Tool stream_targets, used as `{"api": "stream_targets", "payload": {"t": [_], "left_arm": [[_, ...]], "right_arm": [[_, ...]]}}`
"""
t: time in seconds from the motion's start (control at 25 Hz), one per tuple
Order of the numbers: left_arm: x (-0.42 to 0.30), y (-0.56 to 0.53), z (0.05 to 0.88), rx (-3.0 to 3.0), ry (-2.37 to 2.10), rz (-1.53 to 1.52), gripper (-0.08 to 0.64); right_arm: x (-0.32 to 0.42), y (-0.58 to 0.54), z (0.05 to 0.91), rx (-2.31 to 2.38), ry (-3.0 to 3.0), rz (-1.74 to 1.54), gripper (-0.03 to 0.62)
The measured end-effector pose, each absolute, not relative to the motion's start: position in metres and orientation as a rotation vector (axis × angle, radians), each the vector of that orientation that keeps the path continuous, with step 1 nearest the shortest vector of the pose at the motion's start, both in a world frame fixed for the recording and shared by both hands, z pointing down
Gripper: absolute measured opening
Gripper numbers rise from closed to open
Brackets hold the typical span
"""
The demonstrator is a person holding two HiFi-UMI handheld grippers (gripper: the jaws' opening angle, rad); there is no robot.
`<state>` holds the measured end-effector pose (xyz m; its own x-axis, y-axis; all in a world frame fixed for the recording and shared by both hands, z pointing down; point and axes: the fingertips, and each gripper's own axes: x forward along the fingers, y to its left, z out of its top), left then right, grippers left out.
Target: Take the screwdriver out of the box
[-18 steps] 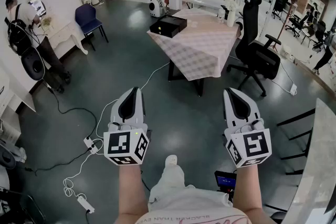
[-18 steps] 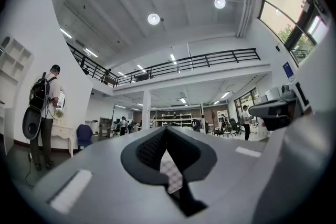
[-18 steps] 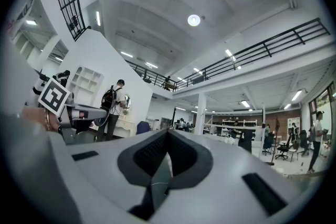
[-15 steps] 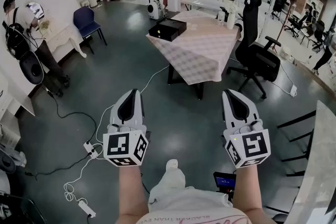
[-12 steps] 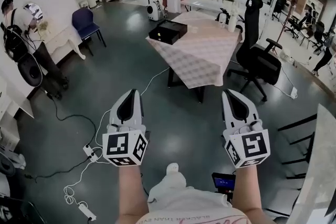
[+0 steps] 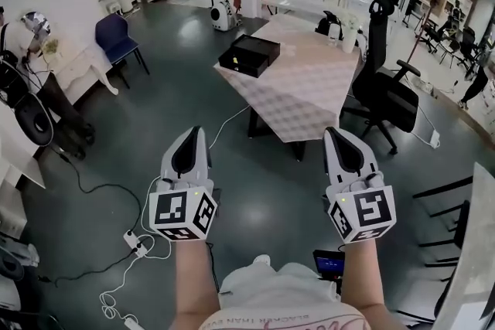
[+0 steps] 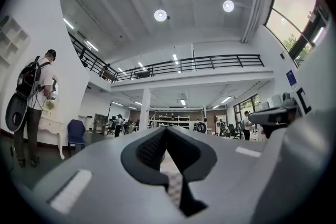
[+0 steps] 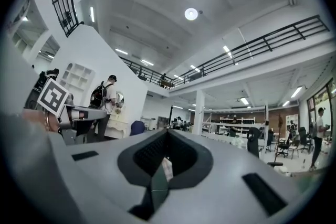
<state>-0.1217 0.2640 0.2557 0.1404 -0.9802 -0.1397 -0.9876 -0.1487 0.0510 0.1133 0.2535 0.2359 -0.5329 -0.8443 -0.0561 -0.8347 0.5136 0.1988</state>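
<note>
A black box lies on the near left corner of a table with a checked cloth, some way ahead across the floor. No screwdriver shows in any view. My left gripper and right gripper are held side by side above the floor, well short of the table, both pointing towards it. Both are shut with nothing between the jaws. In the left gripper view the left gripper has its pads closed, and the checked cloth shows past them. The right gripper looks the same in its own view.
A black office chair stands at the table's right side and a blue chair at the far left. Cables and a power strip lie on the floor at my left. A person stands by the left wall. A white shelf edge is at my right.
The table and box have come nearer and sit lower in the head view, and the floor cables have slid back towards me. Both grippers stay shut, side by side.
</note>
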Motion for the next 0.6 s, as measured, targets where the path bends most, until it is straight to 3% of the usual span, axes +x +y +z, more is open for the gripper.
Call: {"api": "stream_targets", "payload": {"t": [0.6], "left_arm": [[-0.150, 0.166, 0.271, -2.367, 2.034, 0.236, 0.011]], "right_arm": [[0.079, 0.149, 0.256, 1.437, -2.686, -0.303, 0.006]]}}
